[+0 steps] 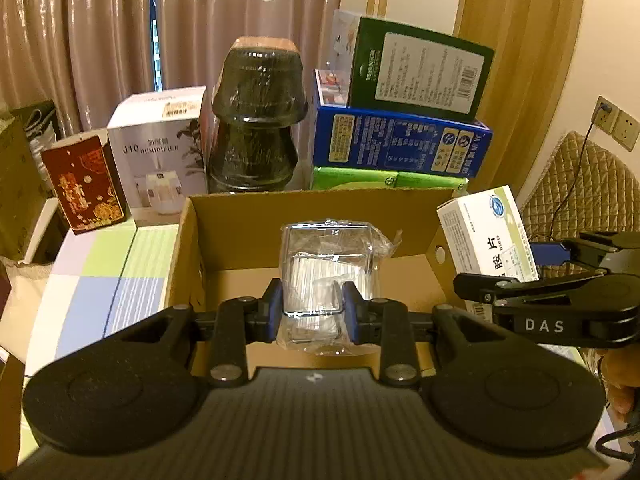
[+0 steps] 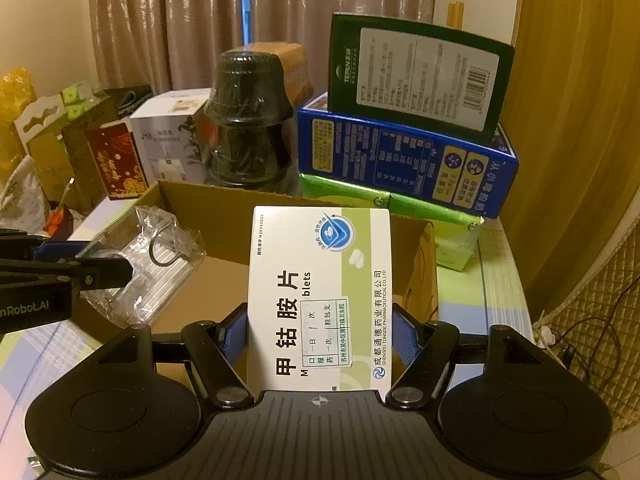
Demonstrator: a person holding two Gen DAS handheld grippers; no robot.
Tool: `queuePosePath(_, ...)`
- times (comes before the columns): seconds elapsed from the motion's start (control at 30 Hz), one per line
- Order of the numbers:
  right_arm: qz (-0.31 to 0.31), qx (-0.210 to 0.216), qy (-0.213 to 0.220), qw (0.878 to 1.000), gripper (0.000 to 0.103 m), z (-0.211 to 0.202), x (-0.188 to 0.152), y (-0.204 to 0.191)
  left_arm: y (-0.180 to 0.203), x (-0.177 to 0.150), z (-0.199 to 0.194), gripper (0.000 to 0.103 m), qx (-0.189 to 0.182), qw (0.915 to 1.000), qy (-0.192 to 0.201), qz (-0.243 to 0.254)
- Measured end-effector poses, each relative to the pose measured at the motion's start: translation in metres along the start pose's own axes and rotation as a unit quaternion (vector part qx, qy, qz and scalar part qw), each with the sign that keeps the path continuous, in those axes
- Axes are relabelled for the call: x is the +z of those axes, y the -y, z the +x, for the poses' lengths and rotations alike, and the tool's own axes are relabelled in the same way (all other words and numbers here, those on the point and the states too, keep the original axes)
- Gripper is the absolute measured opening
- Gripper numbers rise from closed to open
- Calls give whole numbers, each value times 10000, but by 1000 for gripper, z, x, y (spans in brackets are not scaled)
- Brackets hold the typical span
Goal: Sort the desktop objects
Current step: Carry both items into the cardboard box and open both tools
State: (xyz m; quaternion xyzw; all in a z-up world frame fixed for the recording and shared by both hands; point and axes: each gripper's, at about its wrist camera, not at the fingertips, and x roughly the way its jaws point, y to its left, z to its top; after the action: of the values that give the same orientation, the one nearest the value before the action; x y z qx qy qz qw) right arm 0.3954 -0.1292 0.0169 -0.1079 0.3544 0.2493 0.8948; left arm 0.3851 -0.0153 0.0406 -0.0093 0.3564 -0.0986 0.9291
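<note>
My left gripper [image 1: 313, 307] is shut on a clear plastic packet with a wire holder [image 1: 326, 264] and holds it over the open cardboard box [image 1: 224, 220]. The packet also shows in the right wrist view [image 2: 148, 256], at the left over the box [image 2: 212, 208]. My right gripper [image 2: 319, 338] is shut on a white and green medicine box [image 2: 320, 296], held upright over the cardboard box's right part. In the left wrist view the medicine box [image 1: 490, 232] and the right gripper's body [image 1: 560, 304] are at the right edge.
Behind the cardboard box stand a red box [image 1: 86, 182], a white humidifier box [image 1: 160, 152], a dark wrapped pot [image 1: 256, 120], and stacked green [image 1: 420, 68], blue [image 1: 400, 140] and lime boxes [image 1: 360, 180]. A checked tablecloth [image 1: 100, 280] lies left. A quilted chair [image 1: 580, 192] is right.
</note>
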Motion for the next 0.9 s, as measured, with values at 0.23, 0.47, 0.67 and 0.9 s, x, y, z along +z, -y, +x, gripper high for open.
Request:
queuePosePath(0.23, 36, 6, -77, 10000, 68, 21, 1, 0, -7, -5, 24, 26, -11, 9998, -142, -104)
queuePosePath(0.47, 106, 96, -46, 9999, 69, 34, -2, 2, -16, -14, 38, 30, -7, 9990, -196, -408)
queuePosePath(0.67, 250, 58, 69, 9996, 77, 27, -7, 10, -22, -16, 26, 38, 154, 9990, -48, -421)
queuePosePath(0.9, 399, 92, 199, 9990, 81, -9, -18, 23, -24, -25, -6, 42, 185, 9991, 78, -385)
